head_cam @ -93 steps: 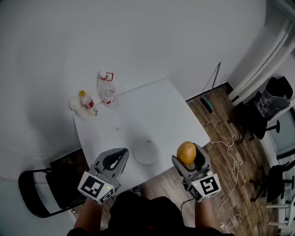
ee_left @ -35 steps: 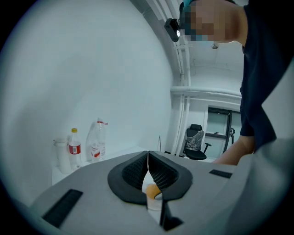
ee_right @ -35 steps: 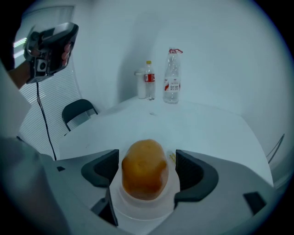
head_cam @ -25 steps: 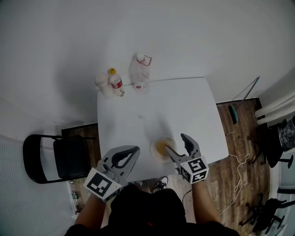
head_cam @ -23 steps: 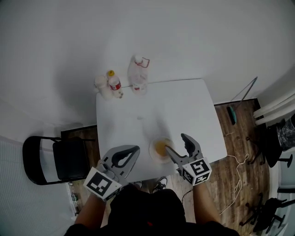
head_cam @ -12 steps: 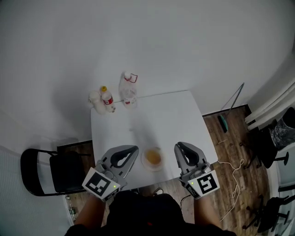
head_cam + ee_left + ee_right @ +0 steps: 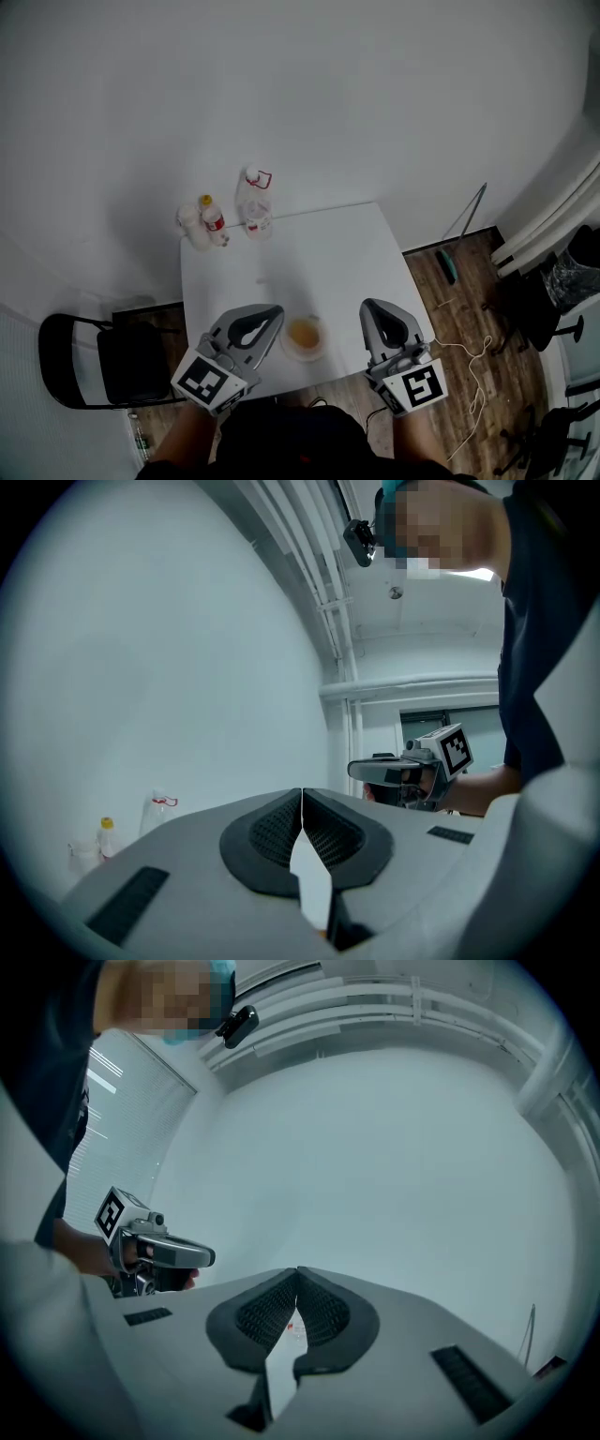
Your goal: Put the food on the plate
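The orange food [image 7: 304, 331] is sitting on the plate [image 7: 288, 348] — left tongs [image 7: 271, 310] and right tongs [image 7: 373, 306] are hovering pressed together, empty.

probably a bare office or lab room: white table [image 7: 328, 244], black chair [image 7: 131, 366], wood floor [image 7: 459, 314].
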{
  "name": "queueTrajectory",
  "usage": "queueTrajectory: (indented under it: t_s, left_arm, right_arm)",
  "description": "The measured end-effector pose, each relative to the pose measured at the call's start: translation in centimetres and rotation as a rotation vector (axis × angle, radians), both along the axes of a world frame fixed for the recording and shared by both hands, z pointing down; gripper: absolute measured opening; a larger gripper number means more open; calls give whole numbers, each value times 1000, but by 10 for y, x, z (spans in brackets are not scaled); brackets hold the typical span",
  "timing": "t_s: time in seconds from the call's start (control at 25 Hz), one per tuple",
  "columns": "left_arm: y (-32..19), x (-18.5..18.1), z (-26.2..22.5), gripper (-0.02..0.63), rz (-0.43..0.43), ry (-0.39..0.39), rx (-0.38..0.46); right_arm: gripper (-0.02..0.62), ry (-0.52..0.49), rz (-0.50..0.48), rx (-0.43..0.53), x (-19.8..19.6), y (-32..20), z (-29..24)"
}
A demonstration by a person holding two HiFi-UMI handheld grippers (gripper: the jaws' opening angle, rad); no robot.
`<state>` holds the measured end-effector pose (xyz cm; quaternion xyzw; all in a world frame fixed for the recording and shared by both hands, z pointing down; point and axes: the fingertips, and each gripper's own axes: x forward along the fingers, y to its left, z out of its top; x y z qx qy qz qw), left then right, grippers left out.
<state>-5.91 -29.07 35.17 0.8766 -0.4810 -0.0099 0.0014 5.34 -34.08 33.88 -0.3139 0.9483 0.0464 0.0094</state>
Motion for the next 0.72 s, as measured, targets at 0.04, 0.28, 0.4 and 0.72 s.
queueTrajectory:
  t_s: [0.04,0.28,0.4,0.72]
  left_arm:
    - [0,-1,3,23,-8,-1,-20]
    - [-3,-1,4,23,-10,-4,-27]
    - [-3,1,2,23,1,-4,-13]
    - [-1,-3,13,23,-8,-24,-47]
  right_arm:
    - [21,4,0,0,0,0,0]
    - [21,25,-14,2,-1,-1,5]
    - [21,15,-9,7,0,-1,5]
    - [21,46,-18,3,-4,2,6]
